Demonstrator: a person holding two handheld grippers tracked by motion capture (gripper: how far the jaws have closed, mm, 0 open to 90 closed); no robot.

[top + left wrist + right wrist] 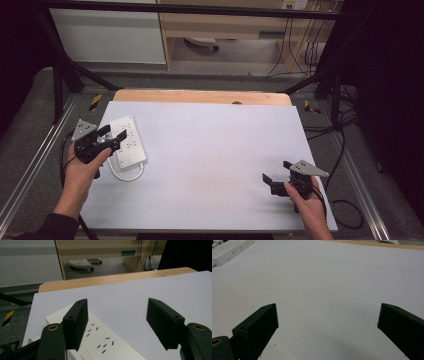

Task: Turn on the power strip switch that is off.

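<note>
High view: my left gripper [114, 134] hovers over the strip [127, 142] at the sheet's [215, 150] left edge, jaws spread.
Left gripper view: strip [100, 340] below, ungrasped; pickup remains.
Right gripper view: right gripper [328, 327] spread, idle, empty.

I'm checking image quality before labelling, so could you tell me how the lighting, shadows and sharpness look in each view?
High view: white table sheet evenly lit, surroundings dark, slightly soft. Left gripper view: the near jaws are blurred, the power strip sharper, its slots readable. Right gripper view: a soft shadow on the sheet between the jaws, no glare, the power strip small at the top left.
</note>
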